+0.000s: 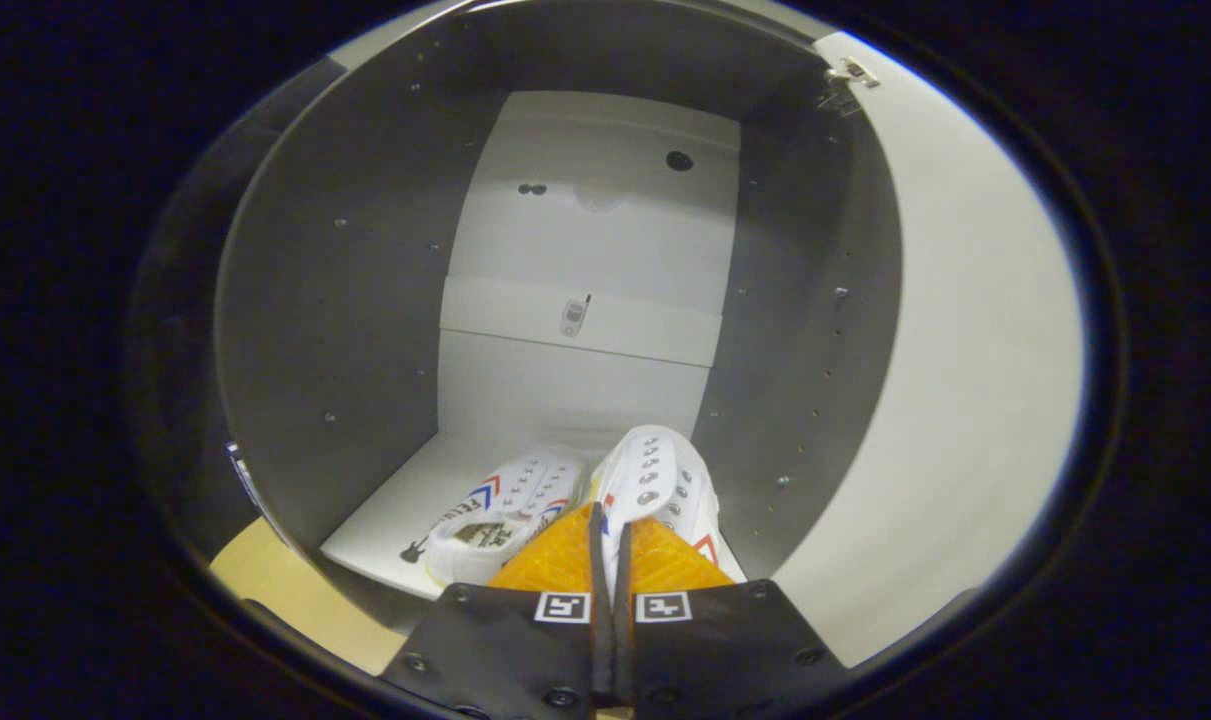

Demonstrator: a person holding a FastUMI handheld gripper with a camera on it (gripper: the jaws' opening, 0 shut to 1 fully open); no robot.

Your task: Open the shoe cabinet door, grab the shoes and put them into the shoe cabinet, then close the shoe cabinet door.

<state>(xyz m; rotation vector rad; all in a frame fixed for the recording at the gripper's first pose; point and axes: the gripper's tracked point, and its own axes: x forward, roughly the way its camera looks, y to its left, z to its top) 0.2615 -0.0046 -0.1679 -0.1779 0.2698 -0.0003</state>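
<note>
I look into the open shoe cabinet (345, 330), with its grey side walls and white back panel. One white sneaker (505, 510) with red and blue chevrons lies on the cabinet's white bottom shelf (395, 515), left of my fingers. A second white sneaker (660, 480) points toward the back, just ahead of my fingertips. My gripper (610, 525) is shut on its near edge, and a thin white strip of the shoe shows between the fingers. The cabinet door (965, 350) stands swung open on the right.
A metal hinge (850, 75) sits at the top of the open door. The back panel has a horizontal ledge (580, 320) halfway up. Pale wooden floor (285, 590) shows in front of the cabinet, low on the left.
</note>
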